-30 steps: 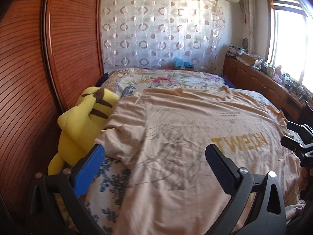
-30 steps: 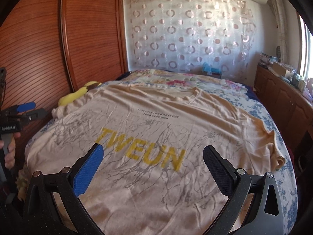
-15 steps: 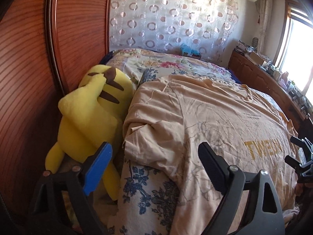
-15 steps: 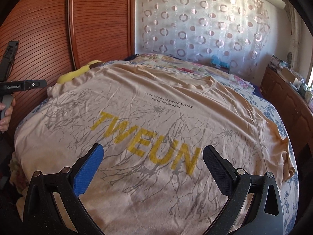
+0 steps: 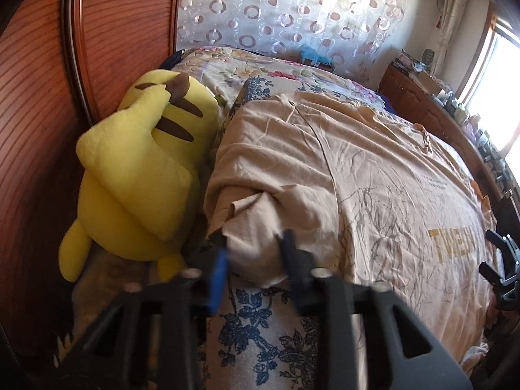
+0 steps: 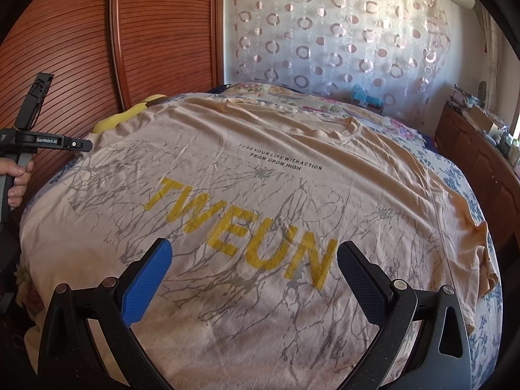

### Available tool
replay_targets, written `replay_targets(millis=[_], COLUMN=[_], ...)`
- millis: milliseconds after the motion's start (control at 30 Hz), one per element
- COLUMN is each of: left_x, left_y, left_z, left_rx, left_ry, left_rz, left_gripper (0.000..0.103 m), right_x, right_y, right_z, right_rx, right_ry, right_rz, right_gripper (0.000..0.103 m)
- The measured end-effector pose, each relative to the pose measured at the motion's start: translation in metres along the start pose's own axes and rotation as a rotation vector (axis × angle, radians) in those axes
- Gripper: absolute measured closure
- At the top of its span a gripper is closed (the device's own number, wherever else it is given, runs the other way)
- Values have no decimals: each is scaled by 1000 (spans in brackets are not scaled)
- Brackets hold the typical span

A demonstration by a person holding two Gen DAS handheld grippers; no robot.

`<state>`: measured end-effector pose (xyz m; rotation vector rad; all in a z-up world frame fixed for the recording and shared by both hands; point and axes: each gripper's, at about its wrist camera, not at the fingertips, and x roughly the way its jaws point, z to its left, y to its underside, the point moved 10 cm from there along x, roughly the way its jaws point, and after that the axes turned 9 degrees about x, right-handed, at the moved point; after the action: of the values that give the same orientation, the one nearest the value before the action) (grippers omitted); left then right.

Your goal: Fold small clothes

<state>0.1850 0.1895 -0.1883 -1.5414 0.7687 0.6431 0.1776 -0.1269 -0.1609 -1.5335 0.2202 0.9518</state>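
The left gripper (image 5: 255,253) is smeared by motion, so its blue and black pads are hard to read sharply; its jaws have just been closing and now pinch the bunched sleeve of the one beige cotton T-shirt (image 6: 260,214), which lies spread front-up across the bed (image 5: 260,331) with its blue-flowered cover. The sleeve fold hides whatever cloth lies under it, and the shirt's near hem is cut off behind the gripper frames. In the right wrist view the left gripper shows only as a black handle at the far left, lettered "GenRobot.AI", with a hand (image 6: 16,178) wrapped round its grip.

On the shirt's chest, large yellow letters read "TWEUN"; above them small black print reads "FROM UPON HIGH", with a line over it that looks like "FUSE YOUR LIFE WITH ACTION", its first letter unclear.

The right gripper (image 6: 255,276) hangs over the near middle of the shirt, jaws spread wide, nothing between them.

One yellow plush toy with brown stripes (image 5: 139,175) lies at the left bed edge against the reddish slatted wooden panel (image 5: 39,130), just beside the held sleeve. The clutter on the wooden sideboard (image 6: 481,162) on the right is too small to make out.
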Motion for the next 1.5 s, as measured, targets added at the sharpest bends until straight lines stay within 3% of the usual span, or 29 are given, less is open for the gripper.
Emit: replay_targets(millis=[33, 133, 300, 467, 633, 800, 833, 867, 1000, 1067, 1367, 1500], left_x=[-2, -11, -25, -33, -44, -58, -60, -64, -74, -79, -94, -101], left_y=[-1, -11, -32, -62, -63, -46, -44, -42, -36, -29, 8, 17], left_z=[-1, -4, -22, -64, -122, -153, -155, -155, -141, -130, -81, -67], left_rx=[13, 65, 110, 182, 274, 312, 315, 320, 317, 289, 173, 143], left_ry=[-5, -59, -54, -12, 59, 107, 109, 98, 20, 16, -24, -50], left_rz=[-3, -38, -85, -118, -127, -129, -129, -136, -150, -154, -172, -193], left_gripper=[90, 94, 97, 97, 96, 83, 75, 68, 62, 59, 55, 53], right_x=[0, 0, -1, -2, -2, -2, -2, -2, -2, -2, -2, -2], right_y=[0, 0, 0, 0, 0, 0, 0, 0, 0, 1, 1, -8], right_z=[0, -1, -1, -1, -1, -1, -1, -1, -1, -2, 4, 25], right_rx=[-1, 3, 16, 20, 21, 21, 21, 21, 22, 22, -4, -30], right_ry=[0, -2, -6, -4, -4, -4, -3, -4, -4, -4, -17, -89], right_rz=[-1, -6, -8, -12, -14, -13, -13, -13, -13, -14, -4, 12], right_gripper=[0, 0, 0, 0, 0, 0, 0, 0, 0, 0, 0, 2])
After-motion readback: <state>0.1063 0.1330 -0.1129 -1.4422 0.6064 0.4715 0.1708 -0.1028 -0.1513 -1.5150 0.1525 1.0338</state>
